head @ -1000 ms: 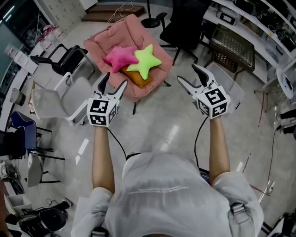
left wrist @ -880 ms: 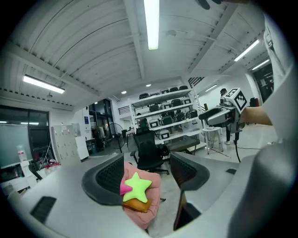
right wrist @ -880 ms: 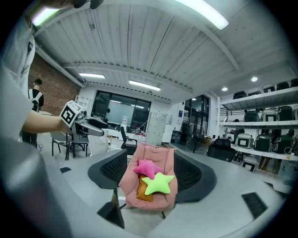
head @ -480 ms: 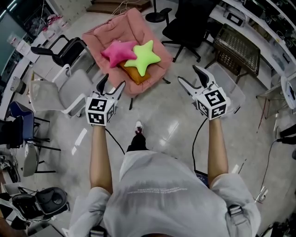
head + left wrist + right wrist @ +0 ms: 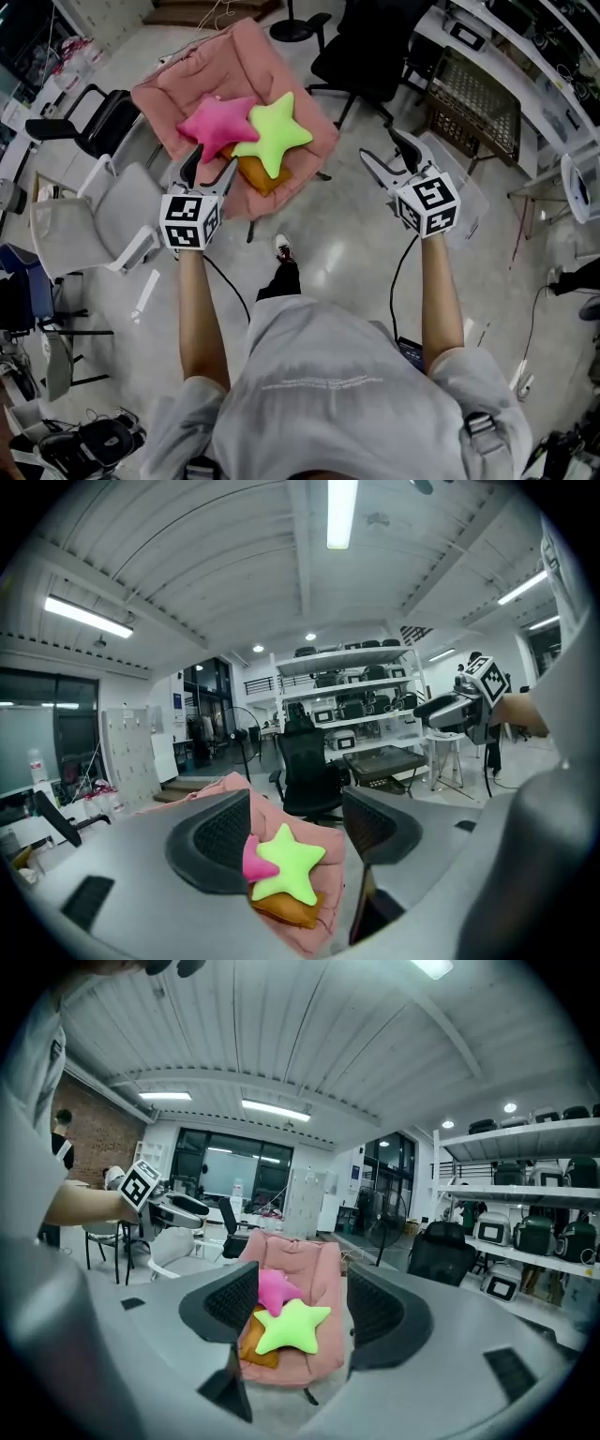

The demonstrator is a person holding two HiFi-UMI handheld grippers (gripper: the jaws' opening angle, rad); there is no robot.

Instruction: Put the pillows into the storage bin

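Left gripper: wide open and empty; held at left centre of the head view, tips just below the pink star pillow and over the lower left edge of the pink padded chair.
Right gripper: wide open and empty; held right of centre in the head view, over bare floor, well apart from the chair and to the right of the pillows.
Pink star pillow: lying on the chair seat, upper left of centre in the head view, its right arm tucked under the green star pillow.
Green star pillow: topmost of the stack, overlapping both the pink star and the orange pillow.
Orange pillow: lowest of the three, showing only as a corner below the green star at the seat's front edge.
Pillows in the left gripper view: framed in the gap between the pads, lower centre, beyond the tips and not touched.
Pillows in the right gripper view: likewise seen in the gap between the pads, at frame centre, farther off and untouched.
Surroundings: white chair at the left edge, black office chair at upper centre.
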